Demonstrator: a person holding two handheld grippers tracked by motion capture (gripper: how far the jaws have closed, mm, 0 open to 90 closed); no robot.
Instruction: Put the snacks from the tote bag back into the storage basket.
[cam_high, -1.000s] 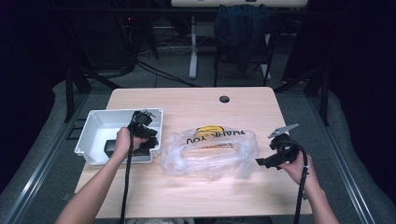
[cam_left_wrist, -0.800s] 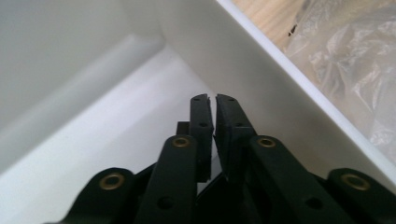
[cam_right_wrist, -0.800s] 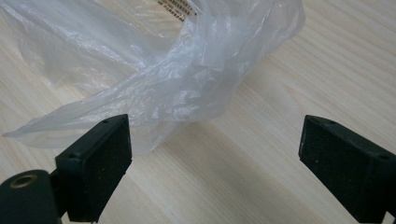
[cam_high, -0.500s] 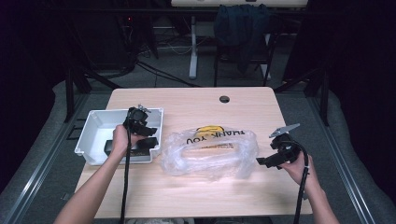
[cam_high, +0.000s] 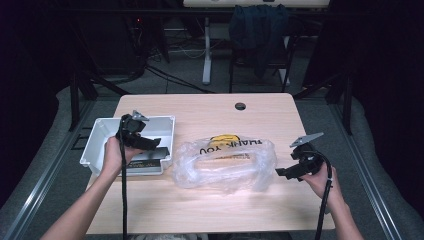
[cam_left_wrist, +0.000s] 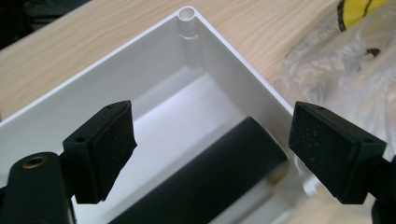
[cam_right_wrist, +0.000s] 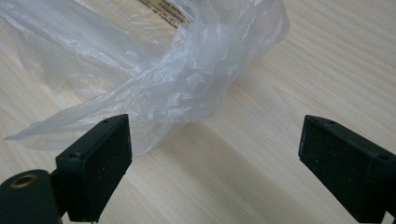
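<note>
Wooden table (cam_high: 210, 110) bears a white bin (cam_high: 100, 131) holding, seemingly, a black roll (cam_left_wrist: 205, 182); both jaws wide.

My left gripper (cam_high: 150, 144) hangs wide-jawed over the white bin (cam_high: 95, 145), and my right gripper (cam_high: 285, 171) gapes far to its right.

A black cylinder (cam_left_wrist: 205, 179) lies on its side in the white plastic bin (cam_high: 100, 131), slanting across the floor with one end close to the bin's right wall. The bin sits on the table's left part. Just beside it lies a crumpled clear plastic bag (cam_high: 225, 162) with a yellow print and dark lettering, its mouth gaping open.
</note>
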